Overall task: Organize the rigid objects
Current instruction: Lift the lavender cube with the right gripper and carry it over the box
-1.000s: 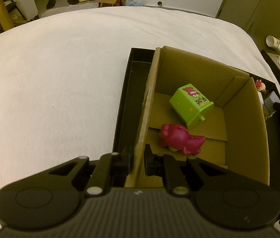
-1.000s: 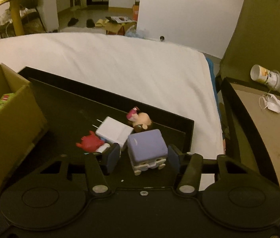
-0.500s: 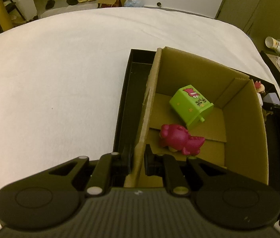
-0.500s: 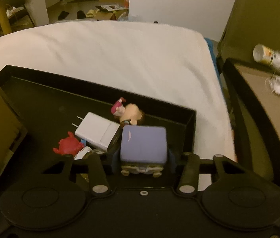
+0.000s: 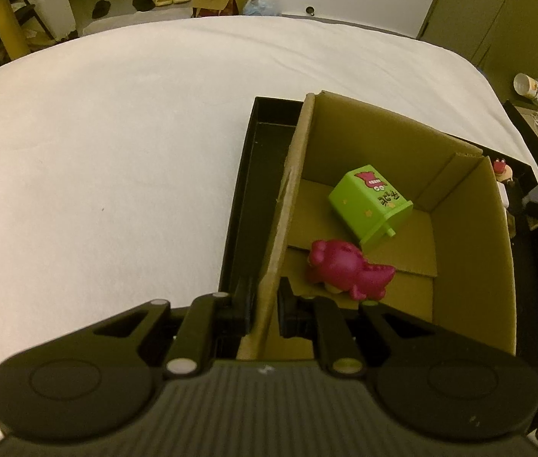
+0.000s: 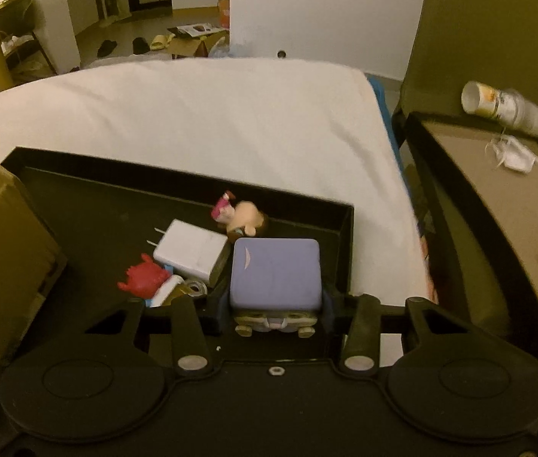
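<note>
Resting on a white bed (image 5: 124, 160), a black tray (image 6: 177, 190) carries an open cardboard box (image 5: 470, 266) at one end and loose items at the other.

Box contents:
- A green block toy (image 5: 369, 203) with a printed cartoon face lies tilted on the box floor, toward the far wall.
- A magenta dinosaur figure (image 5: 348, 268) lies on its side just beside the green block toy, nearer the camera.

Tray contents outside the box:
- A white plug adapter (image 6: 190, 249) lies flat with its prongs pointing toward the box.
- A small figurine (image 6: 240, 219) with a pink headpiece lies against the far tray wall, just behind the adapter.
- A red crab-like toy (image 6: 143, 280) sits next to the adapter on the box side, touching a small white and blue item whose form cannot be determined.

Left gripper (image 5: 265, 304): the fingers are clamped on the near side wall of the cardboard box, one finger outside and one inside.

Right gripper (image 6: 276, 306): the fingers are closing on a lavender block toy (image 6: 276, 272), one pad against each side of it. The toy is over the tray near its right-hand corner; whether it touches the tray floor cannot be told.
</note>
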Demonstrator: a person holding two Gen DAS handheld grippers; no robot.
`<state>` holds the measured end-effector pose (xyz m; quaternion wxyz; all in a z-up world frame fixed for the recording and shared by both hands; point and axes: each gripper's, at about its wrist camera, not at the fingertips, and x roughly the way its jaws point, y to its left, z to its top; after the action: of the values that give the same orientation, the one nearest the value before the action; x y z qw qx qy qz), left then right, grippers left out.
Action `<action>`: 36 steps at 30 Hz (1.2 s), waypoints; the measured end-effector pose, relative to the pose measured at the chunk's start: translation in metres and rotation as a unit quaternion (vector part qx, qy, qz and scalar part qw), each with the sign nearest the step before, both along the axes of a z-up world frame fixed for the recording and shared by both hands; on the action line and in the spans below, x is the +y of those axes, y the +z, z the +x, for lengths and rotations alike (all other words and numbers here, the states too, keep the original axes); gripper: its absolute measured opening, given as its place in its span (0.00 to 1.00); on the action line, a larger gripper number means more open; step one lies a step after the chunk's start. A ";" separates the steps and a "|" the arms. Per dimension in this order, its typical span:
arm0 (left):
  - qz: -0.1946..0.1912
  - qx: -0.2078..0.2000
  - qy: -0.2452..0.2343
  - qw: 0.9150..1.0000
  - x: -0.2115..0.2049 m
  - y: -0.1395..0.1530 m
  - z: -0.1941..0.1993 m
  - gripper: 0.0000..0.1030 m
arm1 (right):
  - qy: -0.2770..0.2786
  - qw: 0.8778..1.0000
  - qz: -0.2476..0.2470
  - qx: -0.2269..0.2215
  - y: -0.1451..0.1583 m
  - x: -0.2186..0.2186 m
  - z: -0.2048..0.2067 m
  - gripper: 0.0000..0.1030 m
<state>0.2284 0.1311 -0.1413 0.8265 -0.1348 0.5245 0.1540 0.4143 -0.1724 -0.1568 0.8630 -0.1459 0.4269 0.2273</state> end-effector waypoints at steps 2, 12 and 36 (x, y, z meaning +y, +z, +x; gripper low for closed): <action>0.001 0.000 0.001 1.000 0.000 0.000 0.000 0.12 | 0.008 1.000 0.007 -0.008 0.010 0.003 -0.004 0.42; 0.001 0.000 0.003 1.000 0.000 0.001 0.000 0.12 | 0.034 0.998 0.051 -0.025 0.052 0.027 -0.012 0.42; -0.004 -0.007 0.004 1.000 0.002 0.002 -0.004 0.12 | 0.135 0.987 0.077 -0.042 0.092 0.111 -0.060 0.42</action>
<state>0.2249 0.1335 -0.1393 0.8288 -0.1415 0.5190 0.1540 0.3539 -0.0611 -0.0652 0.8504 -0.1451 0.3476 0.3674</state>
